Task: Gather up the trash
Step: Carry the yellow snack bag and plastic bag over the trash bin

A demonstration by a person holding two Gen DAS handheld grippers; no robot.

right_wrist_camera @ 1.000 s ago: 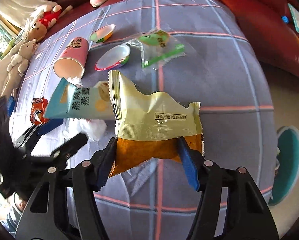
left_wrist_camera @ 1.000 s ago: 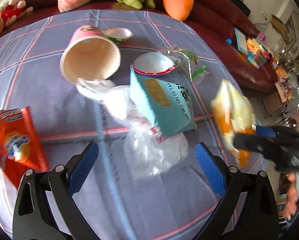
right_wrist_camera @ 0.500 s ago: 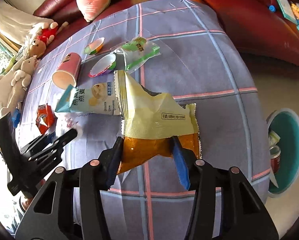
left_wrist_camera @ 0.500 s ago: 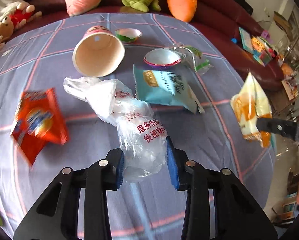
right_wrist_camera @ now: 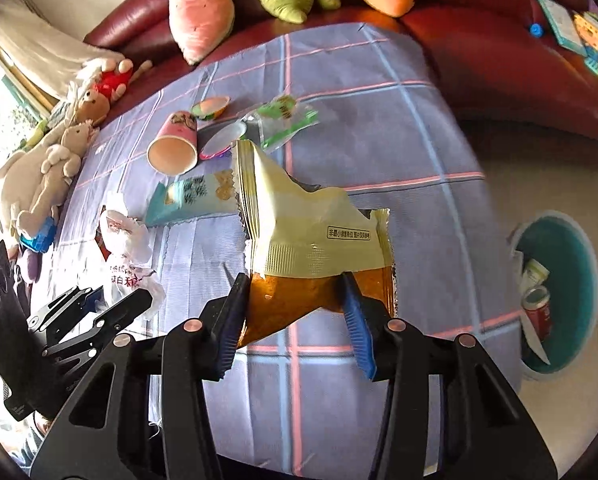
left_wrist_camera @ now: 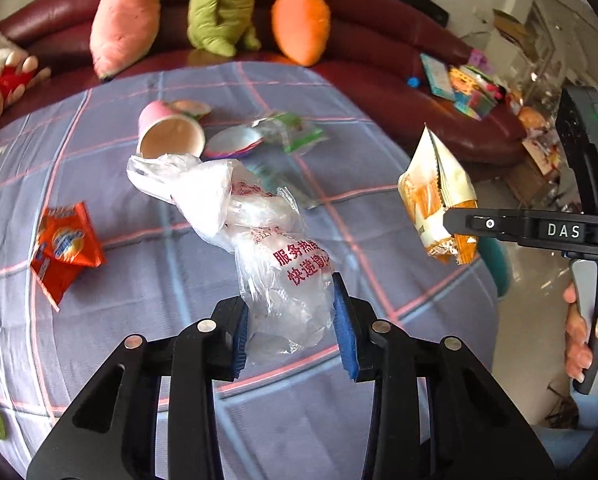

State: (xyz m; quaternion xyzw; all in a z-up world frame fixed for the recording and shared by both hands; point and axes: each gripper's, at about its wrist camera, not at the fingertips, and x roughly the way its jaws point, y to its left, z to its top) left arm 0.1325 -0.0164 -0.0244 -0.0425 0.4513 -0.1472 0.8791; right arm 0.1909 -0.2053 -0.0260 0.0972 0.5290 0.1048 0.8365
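Note:
My left gripper [left_wrist_camera: 289,320] is shut on a clear plastic bag with red print [left_wrist_camera: 275,248] and holds it above the purple checked table [left_wrist_camera: 147,312]. The bag also shows in the right wrist view [right_wrist_camera: 125,248]. My right gripper [right_wrist_camera: 295,304] is shut on a yellow and orange snack packet [right_wrist_camera: 307,236], held over the table's right side; the packet also shows in the left wrist view [left_wrist_camera: 435,200]. A teal bin [right_wrist_camera: 555,292] with a can inside stands on the floor to the right.
On the table lie a pink paper cup [left_wrist_camera: 169,136], a red wrapper [left_wrist_camera: 63,244], a teal snack bag [right_wrist_camera: 191,196], a small lidded bowl [right_wrist_camera: 219,144] and a green-printed clear packet [right_wrist_camera: 283,120]. Plush toys line the red sofa [left_wrist_camera: 379,60] behind.
My left gripper closed on the plastic bag and lifted it off the table. My right gripper carried the yellow packet up and to the right, toward the bin side.

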